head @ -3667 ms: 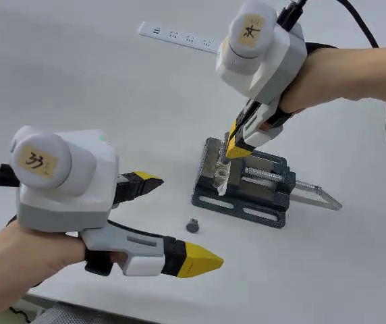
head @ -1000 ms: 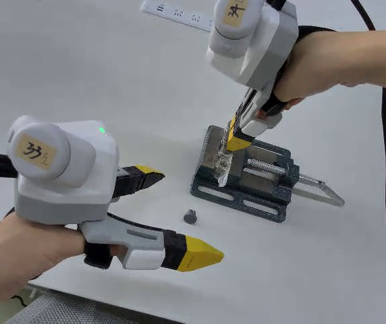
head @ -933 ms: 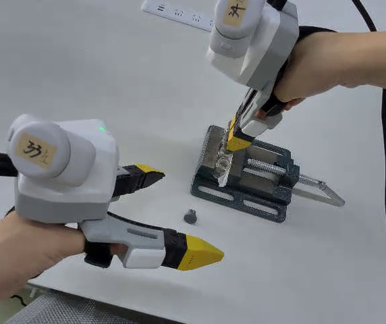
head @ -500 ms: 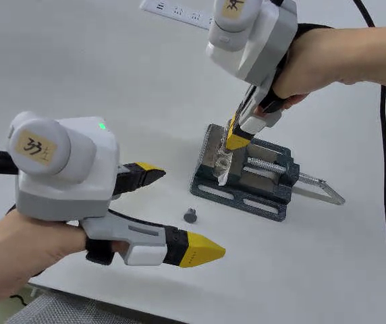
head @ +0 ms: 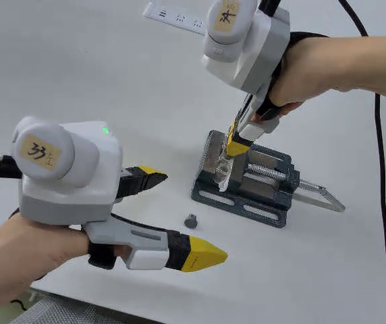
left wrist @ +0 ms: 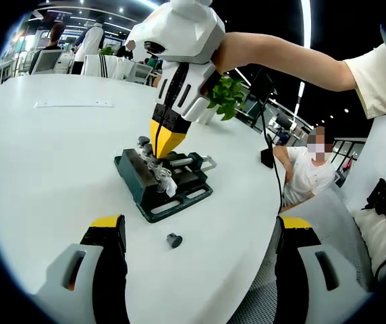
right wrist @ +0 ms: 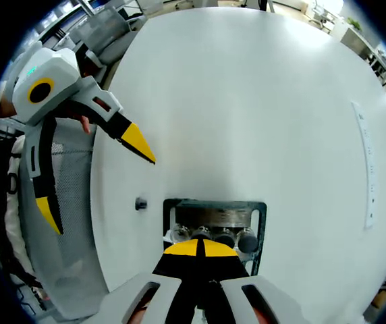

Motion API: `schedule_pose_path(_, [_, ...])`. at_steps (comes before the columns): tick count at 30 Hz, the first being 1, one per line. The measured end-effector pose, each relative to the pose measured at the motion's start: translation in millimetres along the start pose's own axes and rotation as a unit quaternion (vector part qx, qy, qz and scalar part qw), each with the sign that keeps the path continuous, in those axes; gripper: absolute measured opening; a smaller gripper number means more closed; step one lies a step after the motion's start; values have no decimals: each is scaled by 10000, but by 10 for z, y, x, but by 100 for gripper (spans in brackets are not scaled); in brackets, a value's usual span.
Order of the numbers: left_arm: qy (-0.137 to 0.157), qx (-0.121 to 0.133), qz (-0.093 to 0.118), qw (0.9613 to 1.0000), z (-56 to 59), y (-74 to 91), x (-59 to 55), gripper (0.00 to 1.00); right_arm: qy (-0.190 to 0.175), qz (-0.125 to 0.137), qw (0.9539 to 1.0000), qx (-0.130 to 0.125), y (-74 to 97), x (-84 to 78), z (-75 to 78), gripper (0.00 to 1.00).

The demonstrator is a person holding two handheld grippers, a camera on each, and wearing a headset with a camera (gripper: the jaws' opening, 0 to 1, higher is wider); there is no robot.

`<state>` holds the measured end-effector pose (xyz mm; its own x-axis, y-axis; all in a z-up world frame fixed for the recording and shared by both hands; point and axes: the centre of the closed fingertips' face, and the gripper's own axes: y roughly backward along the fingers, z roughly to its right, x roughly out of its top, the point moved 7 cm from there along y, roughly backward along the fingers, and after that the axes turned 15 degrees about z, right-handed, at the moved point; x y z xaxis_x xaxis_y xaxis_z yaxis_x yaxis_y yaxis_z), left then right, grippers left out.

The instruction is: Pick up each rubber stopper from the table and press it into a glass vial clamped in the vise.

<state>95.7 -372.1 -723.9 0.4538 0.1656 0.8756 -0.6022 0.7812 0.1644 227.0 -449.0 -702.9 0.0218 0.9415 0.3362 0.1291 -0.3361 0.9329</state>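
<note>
Stopper (head: 191, 221) lying loose, straight ahead between spread left gripper (left wrist: 200, 221) jaws. Right gripper (head: 236, 145), pressed together, hovering farther off over vise (head: 274, 196).

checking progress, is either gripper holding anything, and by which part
Nothing is held. The left gripper is open and empty; the right gripper is shut tip to tip above the vials, with nothing between.

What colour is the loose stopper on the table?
Dark grey stopper, clearest in the head view.

Bright, even overhead light on the white table (head: 78, 81) leaves soft shadows; both gripper views bend at edges.
</note>
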Motion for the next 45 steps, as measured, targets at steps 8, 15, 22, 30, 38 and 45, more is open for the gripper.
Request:
schedule_pose_path(8, [-98, -23, 13, 9999, 39, 40, 55, 91, -199, 166, 9997, -12, 33, -22, -21, 0])
schedule_pose_path(15, [-189, -57, -20, 9998, 72, 62, 104, 91, -18, 135, 9999, -53, 22, 15, 8, 0])
schedule_pose_path(22, [-226, -2, -3, 9997, 59, 115, 112, 91, 121, 256, 9996, -70, 30, -16, 21, 0])
schedule_pose_path(30, [-222, 31, -5, 9997, 62, 131, 105, 91, 203, 359, 9991, -37, 33, -31, 34, 0])
schedule_pose_path(38, [-232, 69, -26, 9997, 41, 147, 96, 91, 281, 437, 9986, 70, 46, -46, 12, 3])
schedule_pose_path(45, [-241, 105, -36, 9996, 15, 158, 97, 91, 184, 761, 9969, -59, 135, -115, -51, 10])
